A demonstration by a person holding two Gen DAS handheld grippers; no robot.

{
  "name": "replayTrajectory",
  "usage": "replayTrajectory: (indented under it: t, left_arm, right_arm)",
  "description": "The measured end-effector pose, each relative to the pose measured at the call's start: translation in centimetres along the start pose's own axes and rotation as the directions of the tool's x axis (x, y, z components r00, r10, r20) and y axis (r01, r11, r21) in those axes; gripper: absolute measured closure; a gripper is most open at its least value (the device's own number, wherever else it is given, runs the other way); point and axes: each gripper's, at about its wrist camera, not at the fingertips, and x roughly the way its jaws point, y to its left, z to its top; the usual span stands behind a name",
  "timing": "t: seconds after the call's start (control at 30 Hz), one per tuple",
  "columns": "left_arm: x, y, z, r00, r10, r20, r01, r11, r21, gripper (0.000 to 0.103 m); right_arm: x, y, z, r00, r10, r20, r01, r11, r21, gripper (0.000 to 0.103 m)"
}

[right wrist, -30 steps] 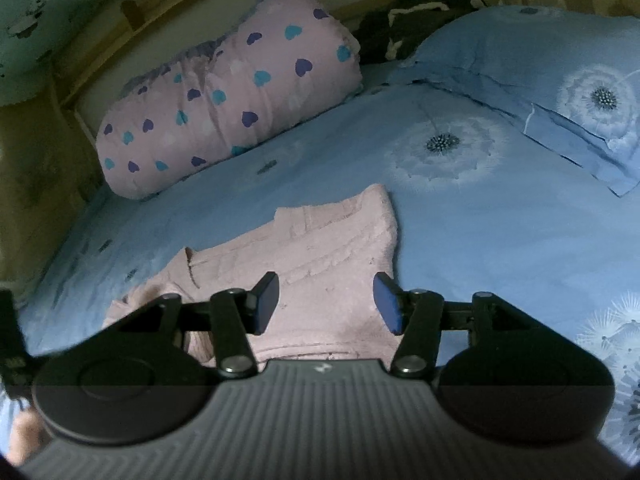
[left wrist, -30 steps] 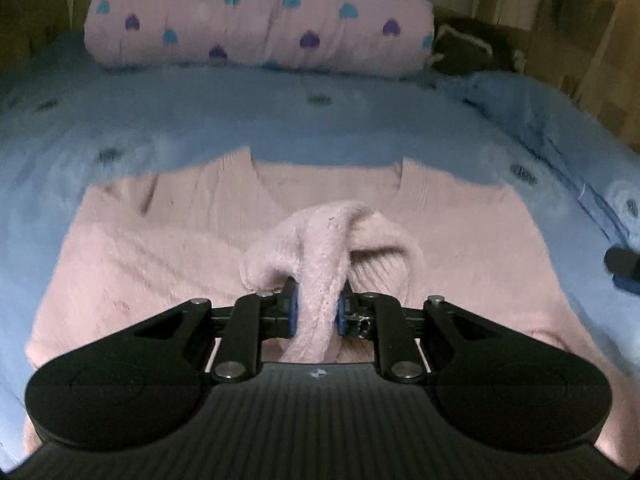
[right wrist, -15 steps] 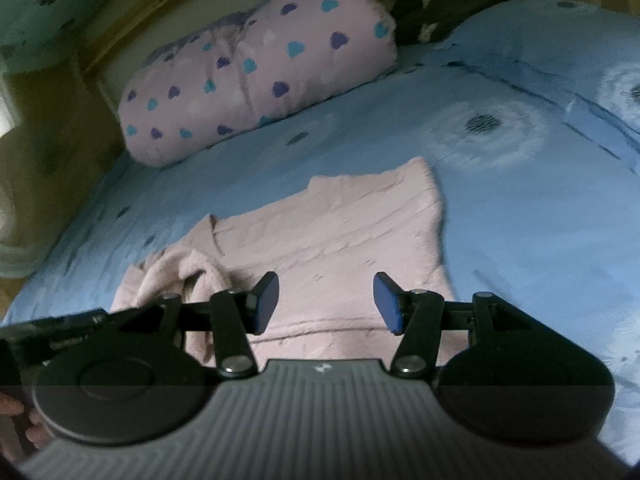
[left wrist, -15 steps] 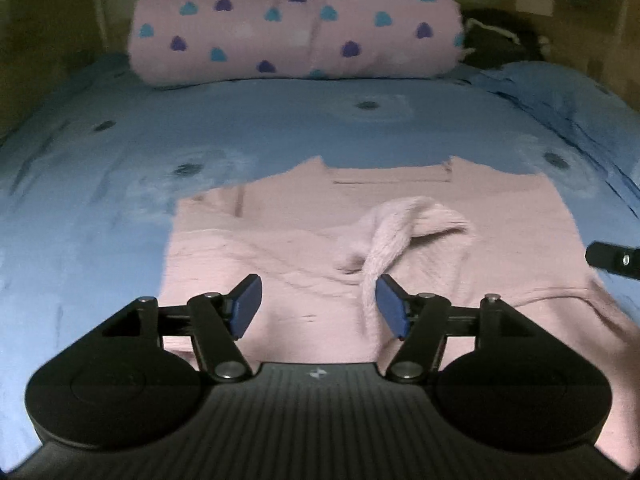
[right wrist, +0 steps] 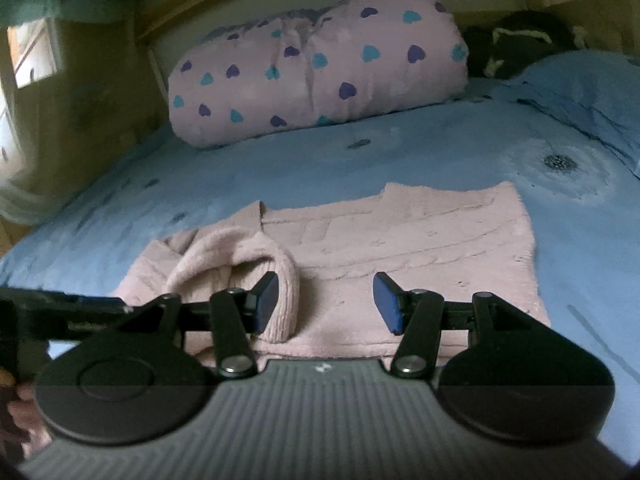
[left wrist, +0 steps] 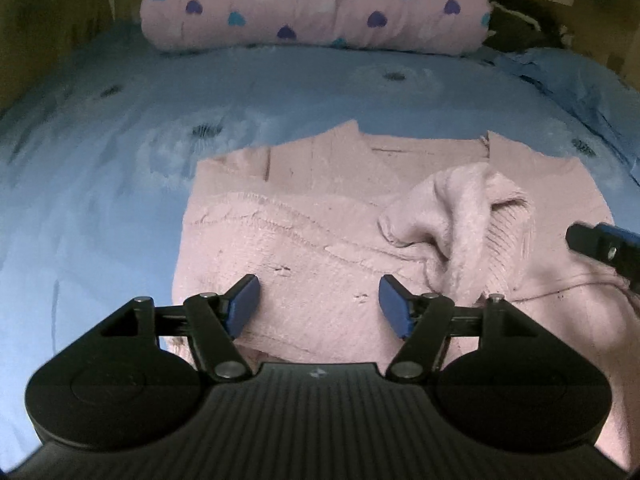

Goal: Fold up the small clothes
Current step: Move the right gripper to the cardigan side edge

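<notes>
Lying beyond opening left fingers (left wrist: 394, 312) (nothing between), probably untouched: pink sweater (left wrist: 320, 216).

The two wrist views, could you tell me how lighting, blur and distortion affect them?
Left wrist view: dim, bed edges bowed by the fisheye, bedspread smeared, pink sweater fairly sharp. Right wrist view: dim and tilted, heart-print bundle soft, corners dark.

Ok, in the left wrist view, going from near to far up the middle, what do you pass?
Left tool, jaws opening and empty → pink sweater → blue bedspread → pink heart-print bundle.
</notes>
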Motion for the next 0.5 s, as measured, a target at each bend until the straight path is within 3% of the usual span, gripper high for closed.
replayTrajectory:
  t: [0.27, 0.5]
  left_arm:
    - [0.5, 1.3, 0.5, 1.0, -0.023, -0.012, 0.023, 0.997, -0.073, 0.031]
    - [0.4, 1.2, 0.7, 0.999, -0.031, -0.019, 0.029, 0.996, -0.086, 0.031]
  right_arm:
    - [0.9, 1.1, -0.3, 0.996, 0.077, -0.036, -0.079, 0.995, -0.054, 0.042]
    - [2.5, 1.9, -0.1, 0.996, 0.056, -0.072, -0.063, 0.993, -0.104, 0.042]
